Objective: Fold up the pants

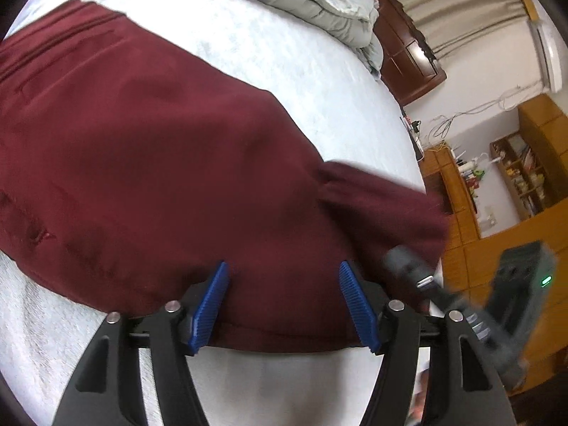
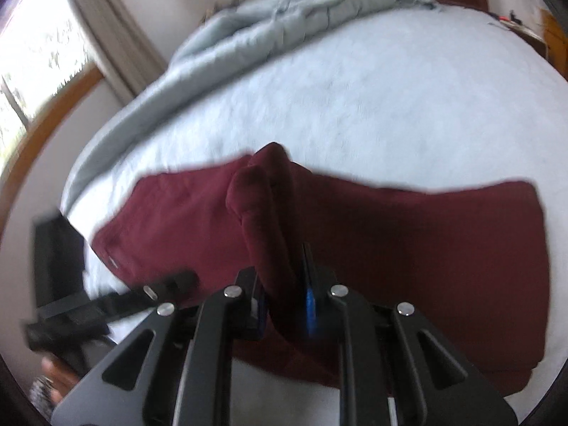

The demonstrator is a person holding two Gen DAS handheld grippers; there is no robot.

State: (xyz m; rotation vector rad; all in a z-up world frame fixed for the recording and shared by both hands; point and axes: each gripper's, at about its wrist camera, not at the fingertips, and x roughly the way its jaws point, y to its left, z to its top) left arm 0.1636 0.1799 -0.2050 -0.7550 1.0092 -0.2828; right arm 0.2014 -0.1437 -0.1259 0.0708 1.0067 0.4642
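The dark red pants [image 1: 152, 149] lie spread on the bed [image 1: 284, 56], which has a pale, fuzzy cover. The left gripper [image 1: 284, 305] is held low over the near edge of the cloth, tilted to the side, and its two blue pads [image 1: 209, 309] stand wide apart with the hem lying between them, not pinched. In the same view the right gripper [image 1: 461, 305] shows at the lower right, blurred. From the right wrist view, the right gripper [image 2: 284, 301] points forward over the pants [image 2: 408, 248] and its fingers are closed tightly on a raised fold of the red cloth, which stands up like a ridge between them. The left gripper [image 2: 106, 305] appears there at the lower left, blurred. A gray quilt [image 2: 284, 10] is bunched at the far end of the bed [image 2: 390, 99].
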